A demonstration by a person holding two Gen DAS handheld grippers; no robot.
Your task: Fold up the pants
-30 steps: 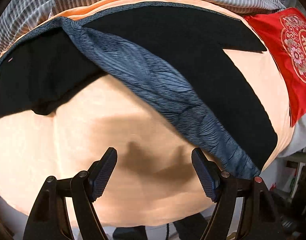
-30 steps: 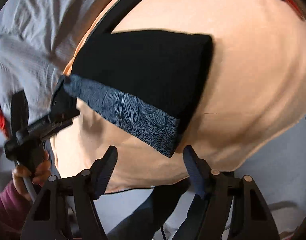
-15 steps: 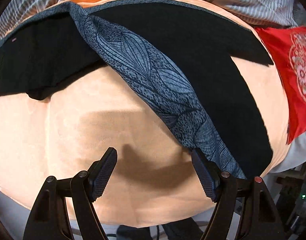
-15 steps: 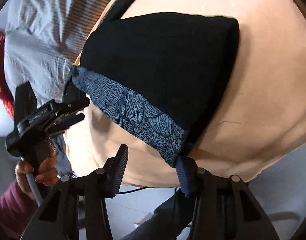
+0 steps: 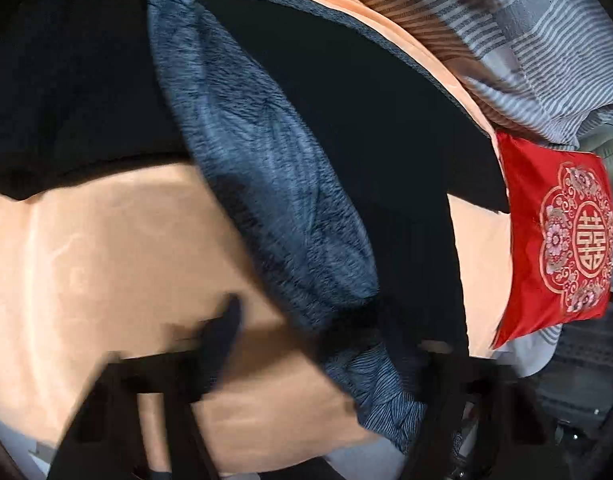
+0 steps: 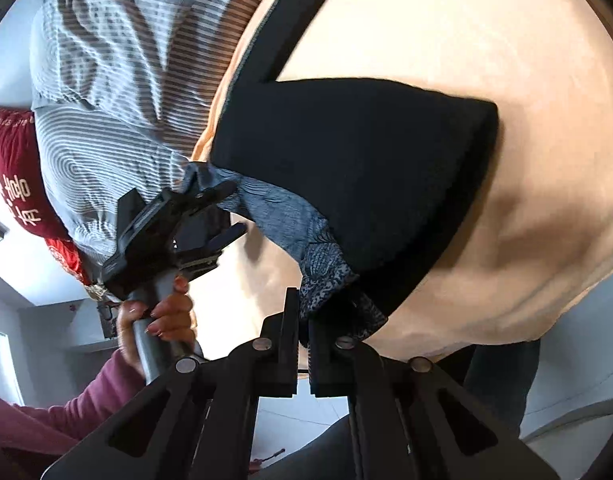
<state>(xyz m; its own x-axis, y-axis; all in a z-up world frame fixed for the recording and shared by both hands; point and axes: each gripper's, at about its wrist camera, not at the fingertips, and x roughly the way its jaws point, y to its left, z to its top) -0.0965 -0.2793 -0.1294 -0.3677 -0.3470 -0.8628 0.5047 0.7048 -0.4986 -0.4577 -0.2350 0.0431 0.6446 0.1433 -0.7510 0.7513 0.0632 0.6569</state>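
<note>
Right gripper (image 6: pixel 303 340) clamped on pants (image 6: pixel 354 168) hem — left gripper (image 6: pixel 222 216) closing around the patterned band, pads apart.

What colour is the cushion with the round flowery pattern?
Red cushion, with a pink and gold pattern; clearest in the left wrist view.

Right gripper (image 6: pixel 302 344): matte black angular finger arms, each fitted with round silver screw heads; flat black pads. Left gripper (image 6: pixel 222 216), seen at the left of the right wrist view: black body with a line of small white lettering, unreadable, mounted on a grey cylindrical handle. A magenta knit sleeve (image 6: pixel 46 412) is worn. Left wrist view is motion-blurred; the fingers there appear black.
</note>
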